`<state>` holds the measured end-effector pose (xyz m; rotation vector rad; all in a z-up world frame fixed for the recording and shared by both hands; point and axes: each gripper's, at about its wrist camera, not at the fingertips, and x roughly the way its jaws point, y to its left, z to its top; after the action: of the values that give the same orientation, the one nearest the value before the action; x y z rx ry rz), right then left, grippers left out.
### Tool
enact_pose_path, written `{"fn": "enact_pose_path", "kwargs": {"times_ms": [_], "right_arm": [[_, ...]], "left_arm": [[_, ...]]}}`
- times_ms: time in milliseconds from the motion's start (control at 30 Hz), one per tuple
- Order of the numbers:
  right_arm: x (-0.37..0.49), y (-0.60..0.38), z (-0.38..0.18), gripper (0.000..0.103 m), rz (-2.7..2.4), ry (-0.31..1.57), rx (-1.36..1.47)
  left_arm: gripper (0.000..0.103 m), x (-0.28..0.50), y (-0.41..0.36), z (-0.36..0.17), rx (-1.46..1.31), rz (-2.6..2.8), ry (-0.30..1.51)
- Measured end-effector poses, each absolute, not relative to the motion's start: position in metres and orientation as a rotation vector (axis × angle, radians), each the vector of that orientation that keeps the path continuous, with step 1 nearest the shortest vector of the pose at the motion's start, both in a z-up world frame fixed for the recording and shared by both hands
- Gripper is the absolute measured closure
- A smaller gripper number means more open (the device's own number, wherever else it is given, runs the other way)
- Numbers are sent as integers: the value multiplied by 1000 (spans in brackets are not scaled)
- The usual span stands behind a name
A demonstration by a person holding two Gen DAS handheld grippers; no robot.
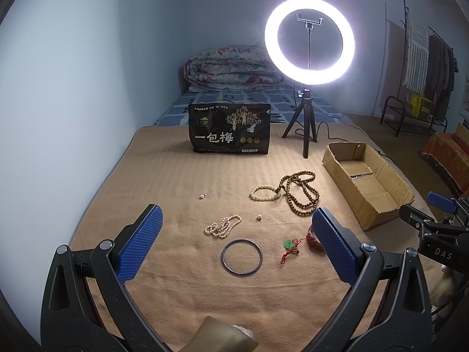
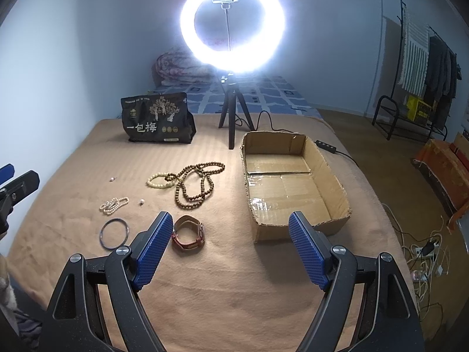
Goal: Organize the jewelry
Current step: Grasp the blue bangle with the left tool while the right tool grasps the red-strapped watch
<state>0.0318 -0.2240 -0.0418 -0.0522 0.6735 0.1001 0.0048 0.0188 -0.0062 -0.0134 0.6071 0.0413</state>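
Note:
Jewelry lies on a tan blanket [image 1: 181, 176]. A dark bangle [image 1: 241, 257] [image 2: 115, 233], a pearl strand [image 1: 223, 226] [image 2: 113, 205], a cream bead bracelet [image 1: 264, 192] [image 2: 160, 180], a long brown bead necklace [image 1: 302, 192] [image 2: 195, 184], a green pendant on red cord [image 1: 288, 248], a red-brown watch [image 2: 189, 236] and two small pearl earrings [image 1: 202, 196] [image 1: 259, 217] lie apart. An empty cardboard box [image 2: 293, 182] [image 1: 366, 182] sits to the right. My left gripper [image 1: 236, 234] is open above the bangle. My right gripper [image 2: 230, 240] is open, between watch and box.
A lit ring light on a tripod [image 1: 309, 41] [image 2: 231, 23] stands at the back with a black snack bag [image 1: 230, 129] [image 2: 158, 118]. A folded quilt [image 1: 234, 67] lies behind. A clothes rack [image 2: 422, 67] and floor cables [image 2: 425, 252] are at the right.

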Motion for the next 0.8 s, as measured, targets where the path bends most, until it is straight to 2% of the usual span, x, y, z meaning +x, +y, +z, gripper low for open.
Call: {"fn": "enact_pose_path", "kwargs": {"times_ms": [333, 733, 800], "right_arm": [[40, -220, -59, 22, 217, 702, -43], [59, -205, -80, 22, 317, 810, -67], [62, -202, -85, 22, 335, 835, -76]], "left_arm": [[0, 19, 35, -23, -5, 68, 670], [0, 34, 58, -59, -24, 34, 841], [3, 32, 62, -65, -22, 27, 859]]}}
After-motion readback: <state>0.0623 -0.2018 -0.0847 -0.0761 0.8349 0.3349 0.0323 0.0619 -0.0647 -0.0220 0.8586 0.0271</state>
